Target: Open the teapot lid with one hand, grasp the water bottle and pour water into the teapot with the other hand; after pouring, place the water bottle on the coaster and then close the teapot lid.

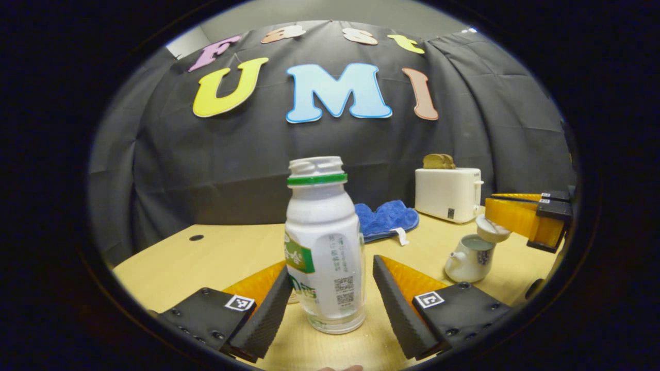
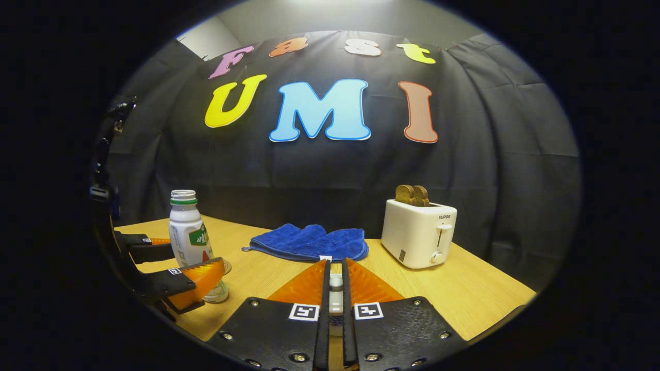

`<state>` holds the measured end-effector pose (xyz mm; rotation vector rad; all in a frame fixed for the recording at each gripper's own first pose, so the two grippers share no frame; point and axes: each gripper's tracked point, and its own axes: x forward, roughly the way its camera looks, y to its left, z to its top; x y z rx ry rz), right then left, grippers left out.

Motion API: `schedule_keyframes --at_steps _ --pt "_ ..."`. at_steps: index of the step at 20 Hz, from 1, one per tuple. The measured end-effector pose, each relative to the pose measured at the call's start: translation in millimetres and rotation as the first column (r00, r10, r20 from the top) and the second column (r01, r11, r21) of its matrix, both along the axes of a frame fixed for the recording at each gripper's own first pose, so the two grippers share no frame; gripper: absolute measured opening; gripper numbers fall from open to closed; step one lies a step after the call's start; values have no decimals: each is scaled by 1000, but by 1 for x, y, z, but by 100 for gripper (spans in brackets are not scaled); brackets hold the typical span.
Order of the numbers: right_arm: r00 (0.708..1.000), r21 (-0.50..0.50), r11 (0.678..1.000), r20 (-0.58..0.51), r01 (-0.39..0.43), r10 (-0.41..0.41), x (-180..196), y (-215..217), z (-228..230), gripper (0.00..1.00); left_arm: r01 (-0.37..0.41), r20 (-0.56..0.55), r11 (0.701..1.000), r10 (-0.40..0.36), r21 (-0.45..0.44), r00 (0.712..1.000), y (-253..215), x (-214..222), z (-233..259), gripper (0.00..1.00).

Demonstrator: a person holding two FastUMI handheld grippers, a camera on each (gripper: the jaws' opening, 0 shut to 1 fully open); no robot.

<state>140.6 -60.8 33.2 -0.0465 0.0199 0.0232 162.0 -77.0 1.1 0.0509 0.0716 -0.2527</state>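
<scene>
- Meanwhile, a pale wooden counter (image 1: 206, 257) is seen carrying everything, the water bottle standing near its front and the teapot well off to one side.
- Farther back, a white toaster (image 2: 418, 232) loaded with bread and a crumpled blue cloth (image 2: 309, 242) are left out of the action.
- Uncapped and upright, the water bottle (image 1: 324, 247) is framed between the fingers of the left hand-held gripper (image 1: 332, 299), which are held apart; one finger appears to touch the bottle's side, the other is kept just clear, so no grip is judged to be made yet.
- Lidless, the small white teapot (image 1: 470, 260) is shown with its mouth open and ready for pouring.
- Just above and beside that mouth, the lid (image 1: 492, 228) is kept lifted by the right hand-held gripper (image 2: 335, 293), whose fingers are clamped together on the knob.
- Risk is judged twofold: an open bottle pressed from one side only could be tipped and spilled across the counter, and the small knob could be lost from its narrow pinch, dropping the lid onto the teapot.
</scene>
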Motion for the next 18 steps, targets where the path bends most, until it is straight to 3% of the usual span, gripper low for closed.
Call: schedule_keyframes --at_steps 3,7,9,10,18 --pt "1000 7 1000 2 -7 7 -2 0 0 11 -26 -4 1000 26 4 1000 3 0 -1 92" --pt "999 18 999 20 -27 27 -17 1 7 11 -15 6 1000 15 -21 1000 6 -6 4 77" --pt "999 25 999 31 -41 40 -35 3 10 10 -15 32 1000 15 -13 999 9 -7 13 80" --pt "998 27 999 35 -47 46 -46 4 11 10 -9 39 1000 9 1 999 7 -7 15 84" --pt "995 35 998 82 -55 52 -138 -1 17 11 35 77 978 -52 206 996 -22 2 19 76"
